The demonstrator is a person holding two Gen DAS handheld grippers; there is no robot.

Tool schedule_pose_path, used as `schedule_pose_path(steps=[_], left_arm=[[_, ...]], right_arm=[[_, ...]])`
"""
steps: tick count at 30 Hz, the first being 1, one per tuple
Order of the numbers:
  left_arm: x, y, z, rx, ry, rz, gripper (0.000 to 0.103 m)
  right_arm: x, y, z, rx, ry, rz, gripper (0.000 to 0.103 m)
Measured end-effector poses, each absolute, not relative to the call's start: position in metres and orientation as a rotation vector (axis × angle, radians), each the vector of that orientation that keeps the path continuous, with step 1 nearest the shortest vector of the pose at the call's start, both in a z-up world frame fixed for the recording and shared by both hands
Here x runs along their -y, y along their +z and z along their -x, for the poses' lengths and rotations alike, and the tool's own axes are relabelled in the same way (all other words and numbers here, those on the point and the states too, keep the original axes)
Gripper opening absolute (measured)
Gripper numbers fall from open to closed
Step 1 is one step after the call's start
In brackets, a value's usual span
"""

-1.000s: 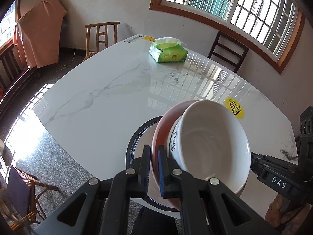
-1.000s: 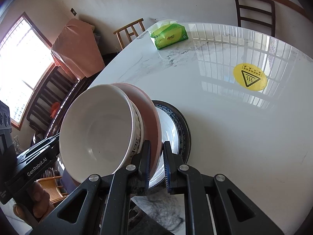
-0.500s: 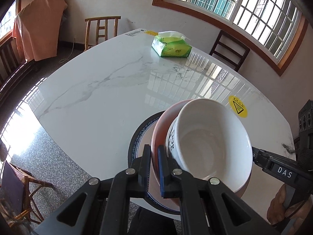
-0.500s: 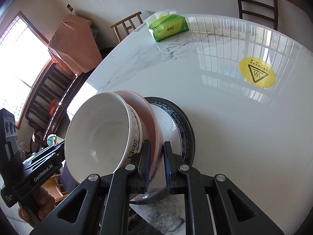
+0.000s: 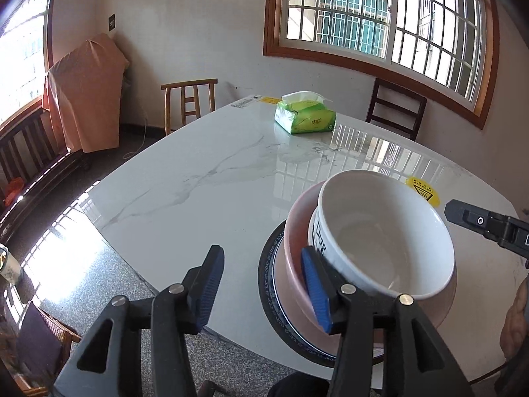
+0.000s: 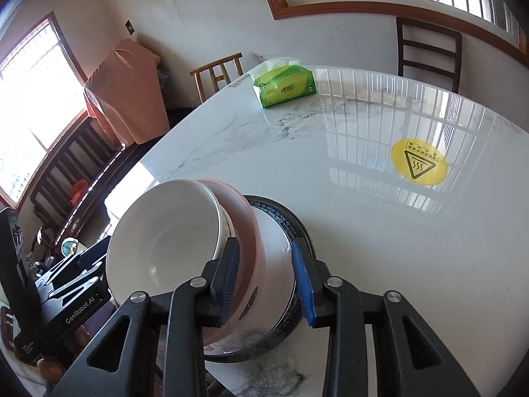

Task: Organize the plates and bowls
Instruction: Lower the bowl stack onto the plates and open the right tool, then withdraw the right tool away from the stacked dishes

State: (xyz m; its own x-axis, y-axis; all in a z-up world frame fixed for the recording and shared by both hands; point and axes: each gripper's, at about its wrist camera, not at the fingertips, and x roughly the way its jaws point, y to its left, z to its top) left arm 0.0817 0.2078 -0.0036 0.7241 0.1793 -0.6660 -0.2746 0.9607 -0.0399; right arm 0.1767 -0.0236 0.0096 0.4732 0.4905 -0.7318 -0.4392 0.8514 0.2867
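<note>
A white bowl (image 5: 383, 238) sits inside a pink bowl (image 5: 294, 264), which rests on a dark blue-rimmed plate (image 5: 267, 278) near the marble table's front edge. The stack also shows in the right wrist view: white bowl (image 6: 165, 241), pink bowl (image 6: 246, 231), plate (image 6: 294, 228). My left gripper (image 5: 264, 284) is open, its right finger beside the pink bowl's rim. My right gripper (image 6: 264, 278) is open, its jaws standing either side of the pink bowl's and plate's rims without pinching.
A green tissue pack (image 5: 305, 117) lies at the table's far side. A yellow warning sticker (image 6: 418, 162) is on the table (image 5: 198, 182). Wooden chairs (image 5: 190, 102) stand around it. The table edge runs just below the stack.
Both grippers have opened and let go of the pink bowl's rim. The stack now rests on the plate on the table, and both cameras have tilted up.
</note>
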Motion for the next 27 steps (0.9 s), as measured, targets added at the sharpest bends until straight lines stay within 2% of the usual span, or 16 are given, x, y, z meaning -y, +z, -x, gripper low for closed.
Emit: schedule_pose_path(steps=[2, 3, 4, 13, 27], left_arm=[[-0.203, -0.004, -0.078, -0.679, 0.257, 0.095, 0.050], [-0.203, -0.004, -0.075, -0.665, 0.249, 0.090, 0.050], [-0.204, -0.003, -0.072, -0.652, 0.231, 0.100, 0.050], [-0.217, 0.014, -0.043, -0.552, 0.165, 0.197, 0.050], [-0.154, 0.035, -0.011, -0.539, 0.234, 0.115, 0.051]], right_arm=[[0.030, 0.016, -0.168, -0.847, 0.556, -0.086, 0.043], [0.032, 0.018, -0.166, -0.823, 0.546, -0.086, 0.053], [0.033, 0.018, -0.165, -0.814, 0.543, -0.084, 0.056], [0.049, 0.023, -0.146, -0.750, 0.548, -0.138, 0.061], [0.095, 0.012, -0.091, -0.679, 0.543, -0.221, 0.062]])
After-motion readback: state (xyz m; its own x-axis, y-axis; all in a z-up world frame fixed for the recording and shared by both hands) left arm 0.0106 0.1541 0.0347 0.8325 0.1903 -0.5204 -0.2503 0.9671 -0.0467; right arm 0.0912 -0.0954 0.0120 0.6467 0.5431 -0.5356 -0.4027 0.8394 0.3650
